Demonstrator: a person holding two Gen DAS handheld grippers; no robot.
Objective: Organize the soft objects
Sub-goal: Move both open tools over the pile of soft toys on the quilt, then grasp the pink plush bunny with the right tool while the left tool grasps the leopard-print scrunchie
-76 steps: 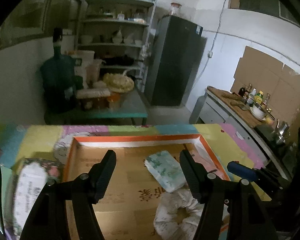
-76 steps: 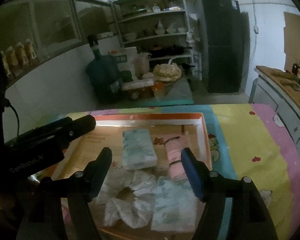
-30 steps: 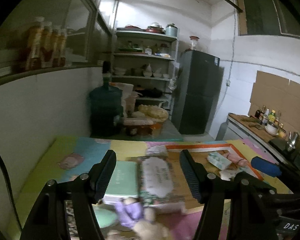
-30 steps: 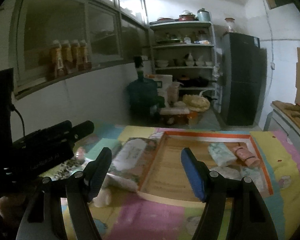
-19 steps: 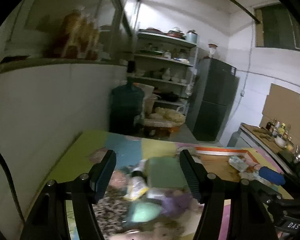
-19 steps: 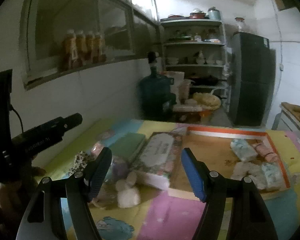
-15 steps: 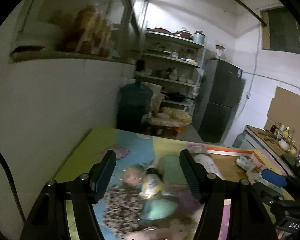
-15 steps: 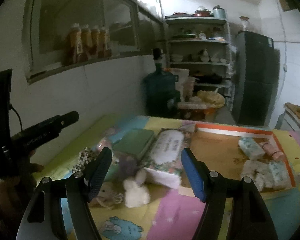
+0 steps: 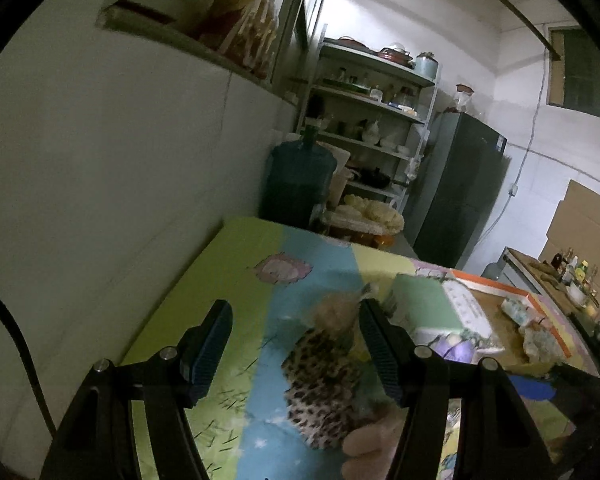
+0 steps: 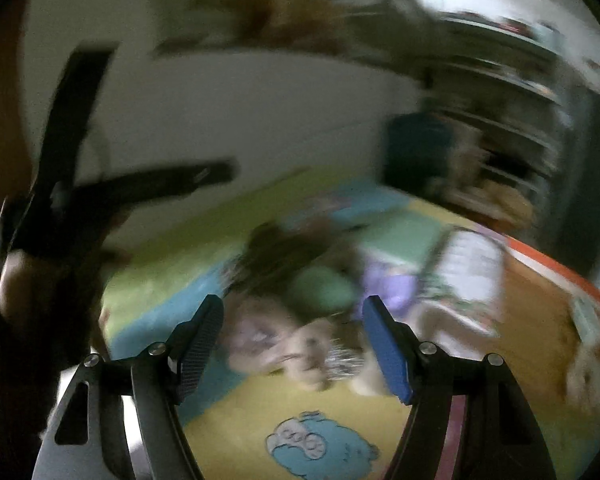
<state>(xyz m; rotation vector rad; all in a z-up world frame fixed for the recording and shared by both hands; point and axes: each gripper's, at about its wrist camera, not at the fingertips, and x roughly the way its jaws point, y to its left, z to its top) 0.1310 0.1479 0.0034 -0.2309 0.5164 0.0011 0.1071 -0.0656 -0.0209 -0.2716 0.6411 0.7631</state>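
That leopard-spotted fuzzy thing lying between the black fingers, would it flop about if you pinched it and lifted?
Probably yes. The leopard-print item looks furry and lumpy and lies slumped on the mat, so it should squash under the left gripper and sag when lifted. It likely weighs little for its bulk. The fuzzy surface should grip rather than slip, though blur hides detail.

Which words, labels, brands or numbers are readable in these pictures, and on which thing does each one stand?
None can be read.
White box: it has dark marks on top, too blurred to read.
Fridge: there is a small blue sticker near its top, too small to read.
Right wrist view: blurred all over.
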